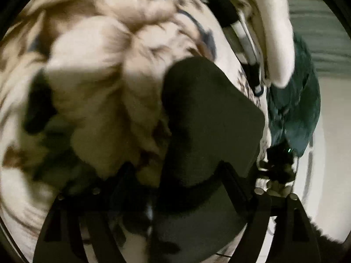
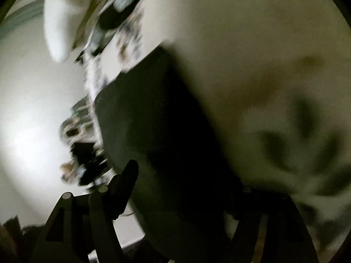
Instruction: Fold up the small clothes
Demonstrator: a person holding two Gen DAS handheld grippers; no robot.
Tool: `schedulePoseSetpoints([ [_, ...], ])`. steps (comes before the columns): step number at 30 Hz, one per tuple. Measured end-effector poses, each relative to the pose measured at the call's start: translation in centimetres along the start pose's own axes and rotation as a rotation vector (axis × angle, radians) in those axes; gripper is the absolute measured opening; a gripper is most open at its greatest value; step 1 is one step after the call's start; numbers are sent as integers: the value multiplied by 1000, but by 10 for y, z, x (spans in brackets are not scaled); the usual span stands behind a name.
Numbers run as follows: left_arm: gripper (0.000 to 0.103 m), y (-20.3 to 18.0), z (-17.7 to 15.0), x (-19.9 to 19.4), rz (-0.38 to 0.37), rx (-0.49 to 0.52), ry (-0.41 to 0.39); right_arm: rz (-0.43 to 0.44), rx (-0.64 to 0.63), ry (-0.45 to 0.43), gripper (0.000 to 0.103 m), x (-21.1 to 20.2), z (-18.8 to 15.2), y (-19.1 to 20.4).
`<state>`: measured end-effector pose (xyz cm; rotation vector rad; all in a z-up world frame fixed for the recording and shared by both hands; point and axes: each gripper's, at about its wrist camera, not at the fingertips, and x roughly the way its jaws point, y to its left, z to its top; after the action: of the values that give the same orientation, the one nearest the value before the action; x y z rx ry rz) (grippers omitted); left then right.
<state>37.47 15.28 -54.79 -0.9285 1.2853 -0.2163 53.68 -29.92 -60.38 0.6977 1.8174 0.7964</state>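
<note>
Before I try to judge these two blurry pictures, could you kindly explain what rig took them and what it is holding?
There is no robot here: a person holds a hand gripper in each hand, and each gripper carries a fisheye camera looking forward along its two fingers. One picture comes from the left gripper, the other from the right gripper. The big dark slabs are the fingers, seen very close. Both pictures are smeared by motion. In the left view, cream cloth with brown and dark leaf prints is bunched against the finger, so it seems pinched. In the right view, pale printed cloth presses against the finger, likely gripped too. A white sock-like piece hangs behind. What the cloth lies on is not clear.
</note>
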Motion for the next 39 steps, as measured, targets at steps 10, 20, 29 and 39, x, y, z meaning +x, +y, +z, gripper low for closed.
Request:
schedulePoseSetpoints([
  [10, 39, -45, -2, 33, 37, 97, -40, -22, -96, 42, 47, 58, -5, 35],
  [20, 20, -76, 14, -4, 28, 104, -48, -63, -72, -174, 22, 26, -51, 89],
  [29, 19, -183, 97, -71, -19, 249, -119, -14, -108, -349, 21, -38, -34, 196],
  [39, 20, -285, 295, -76, 34, 363, -181, 11, -97, -537, 21, -89, 127, 293],
])
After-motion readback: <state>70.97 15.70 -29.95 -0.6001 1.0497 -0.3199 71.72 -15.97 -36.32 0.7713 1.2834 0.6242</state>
